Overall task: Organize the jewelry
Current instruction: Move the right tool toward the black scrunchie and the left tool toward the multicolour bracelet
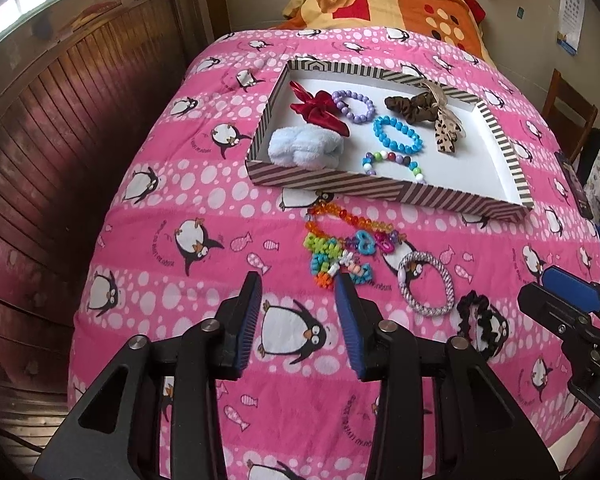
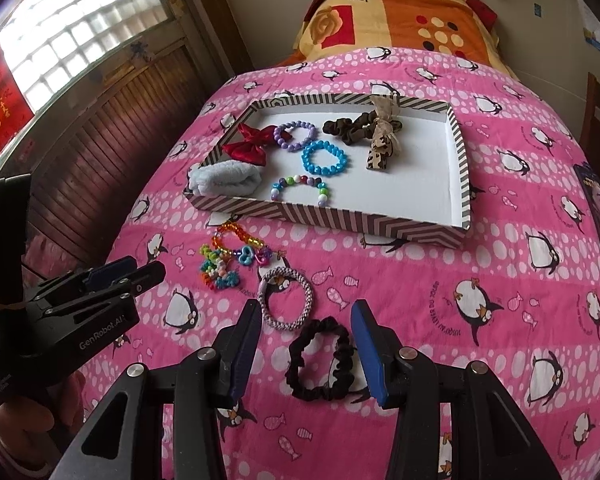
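A striped tray (image 1: 328, 186) (image 2: 324, 216) on the pink penguin bedspread holds a red bow (image 1: 320, 106), a white fluffy scrunchie (image 1: 304, 148), purple (image 1: 356, 106), blue (image 1: 398, 134) and multicolour bead bracelets (image 1: 392, 162), a brown scrunchie (image 1: 410, 106) and a leopard bow (image 1: 446, 134). In front of the tray lie a colourful bead necklace (image 1: 348, 240) (image 2: 236, 254), a silver braided band (image 1: 426, 284) (image 2: 286, 298) and a black scrunchie (image 1: 480, 318) (image 2: 322, 358). My left gripper (image 1: 300, 284) (image 2: 128, 270) is open and empty, just left of the necklace. My right gripper (image 2: 306, 312) (image 1: 560, 292) is open, its fingers either side of the black scrunchie.
A folded orange and red blanket (image 2: 400, 12) lies at the bed's far end. A wooden panel wall (image 1: 60, 140) runs along the left. A dark phone (image 2: 598, 208) lies near the bed's right edge, with a wooden chair (image 1: 568, 108) beyond.
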A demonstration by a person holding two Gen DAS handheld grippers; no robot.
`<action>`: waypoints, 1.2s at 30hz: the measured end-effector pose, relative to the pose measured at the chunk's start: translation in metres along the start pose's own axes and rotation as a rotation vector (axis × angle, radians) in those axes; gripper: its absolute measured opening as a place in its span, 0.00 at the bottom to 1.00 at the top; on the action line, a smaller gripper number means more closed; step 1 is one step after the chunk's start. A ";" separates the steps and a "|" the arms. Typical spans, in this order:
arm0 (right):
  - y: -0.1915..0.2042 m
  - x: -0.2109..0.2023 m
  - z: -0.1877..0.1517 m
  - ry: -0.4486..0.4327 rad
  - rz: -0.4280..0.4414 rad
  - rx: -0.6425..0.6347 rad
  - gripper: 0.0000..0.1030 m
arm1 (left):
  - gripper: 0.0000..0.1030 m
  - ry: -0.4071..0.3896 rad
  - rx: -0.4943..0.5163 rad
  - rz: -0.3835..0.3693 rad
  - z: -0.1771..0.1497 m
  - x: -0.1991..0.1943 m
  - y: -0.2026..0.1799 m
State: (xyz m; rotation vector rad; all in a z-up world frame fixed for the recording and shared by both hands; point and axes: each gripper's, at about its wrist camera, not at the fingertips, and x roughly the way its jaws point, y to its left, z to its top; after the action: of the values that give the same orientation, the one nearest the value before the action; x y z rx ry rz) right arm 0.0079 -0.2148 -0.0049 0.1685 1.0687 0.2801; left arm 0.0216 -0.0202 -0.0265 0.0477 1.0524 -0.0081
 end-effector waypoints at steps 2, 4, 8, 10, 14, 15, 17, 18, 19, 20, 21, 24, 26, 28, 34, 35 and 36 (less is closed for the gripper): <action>0.000 -0.001 -0.003 0.003 -0.002 -0.001 0.43 | 0.44 -0.002 -0.002 -0.003 -0.002 -0.002 0.001; 0.000 -0.001 -0.005 0.006 -0.004 -0.001 0.43 | 0.44 0.000 0.001 -0.002 -0.004 -0.002 0.002; -0.001 -0.001 -0.010 0.018 -0.006 -0.003 0.43 | 0.44 0.004 0.009 -0.001 -0.007 -0.003 0.001; -0.001 -0.001 -0.011 0.021 -0.007 -0.004 0.43 | 0.44 0.006 0.012 0.000 -0.008 -0.003 0.001; -0.002 -0.003 -0.015 0.026 -0.010 -0.006 0.43 | 0.44 0.010 0.013 -0.001 -0.010 -0.003 0.001; -0.002 -0.003 -0.017 0.027 -0.011 -0.006 0.43 | 0.44 0.011 0.014 0.000 -0.011 -0.002 0.001; -0.004 -0.003 -0.020 0.033 -0.012 -0.004 0.43 | 0.44 0.015 0.014 0.000 -0.012 -0.002 0.001; -0.006 -0.002 -0.021 0.037 -0.012 -0.002 0.43 | 0.44 0.016 0.013 -0.001 -0.012 -0.002 0.001; -0.007 -0.002 -0.023 0.040 -0.013 0.000 0.43 | 0.44 0.017 0.013 -0.002 -0.013 -0.001 0.001; -0.007 -0.001 -0.024 0.044 -0.014 0.003 0.43 | 0.44 0.019 0.014 -0.002 -0.013 -0.001 0.001; -0.009 -0.001 -0.026 0.048 -0.015 0.007 0.43 | 0.44 0.020 0.015 -0.001 -0.014 -0.001 0.001; -0.012 0.001 -0.029 0.057 -0.020 0.015 0.43 | 0.44 0.024 0.018 0.000 -0.015 0.001 0.001; -0.013 0.002 -0.030 0.061 -0.022 0.020 0.43 | 0.44 0.027 0.020 0.002 -0.016 0.002 0.000; -0.014 0.003 -0.032 0.063 -0.022 0.022 0.43 | 0.44 0.029 0.019 0.003 -0.016 0.003 0.001; -0.016 0.006 -0.034 0.071 -0.023 0.025 0.43 | 0.44 0.046 0.001 -0.017 -0.018 0.007 0.009; -0.017 0.007 -0.035 0.074 -0.024 0.026 0.43 | 0.44 0.053 -0.011 -0.025 -0.018 0.007 0.014; -0.018 0.008 -0.036 0.078 -0.025 0.026 0.43 | 0.44 0.061 -0.024 -0.033 -0.018 0.009 0.019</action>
State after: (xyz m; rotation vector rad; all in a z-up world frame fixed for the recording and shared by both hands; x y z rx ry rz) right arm -0.0175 -0.2290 -0.0330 0.1681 1.1513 0.2520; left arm 0.0108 -0.0001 -0.0426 0.0085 1.1142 -0.0238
